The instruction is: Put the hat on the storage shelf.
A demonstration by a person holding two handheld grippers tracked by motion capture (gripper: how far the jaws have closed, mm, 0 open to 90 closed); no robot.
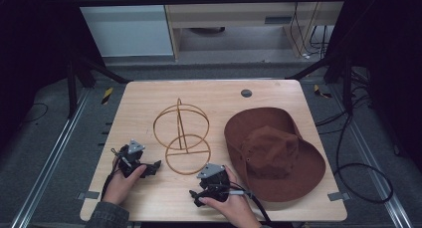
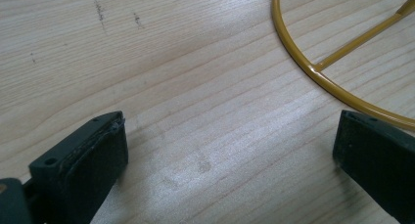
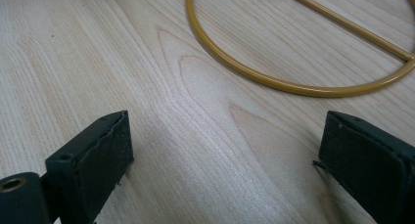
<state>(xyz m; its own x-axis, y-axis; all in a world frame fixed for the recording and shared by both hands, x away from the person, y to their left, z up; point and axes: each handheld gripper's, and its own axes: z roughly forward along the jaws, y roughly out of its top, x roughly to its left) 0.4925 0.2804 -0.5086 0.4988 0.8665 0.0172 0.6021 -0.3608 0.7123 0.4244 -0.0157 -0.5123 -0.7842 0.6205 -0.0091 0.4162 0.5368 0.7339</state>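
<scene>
Desk: pale wood top, rounded corners, on a dark frame; a small grey disc is set in it near the far edge.

Stand: gold wire, left of the desk's centre. A flat ring with a crossbar lies on the wood as its base; an upright rod rises from the crossbar and carries crossed hoops above. In the left gripper view an arc of the base ring and part of the crossbar cross the upper right corner. In the right gripper view the ring curves across the top, with the crossbar running to its right side.

Hat: brown, wide-brimmed, crown up, resting on the right half of the desk, just beside the stand's base. Whether brim and ring touch cannot be told.

Left claw: held in the person's left hand near the front left of the desk, low over the wood, pointing toward the stand's base. Jaws wide apart, nothing between them but bare wood. The right jaw tip lies just beside the ring.

Right claw: held in the right hand at the front edge, between the stand and the hat's brim, low over the wood. Jaws wide apart, bare wood between, the ring a little beyond the tips.

Cables: a black lead trails from each gripper toward the person.
</scene>
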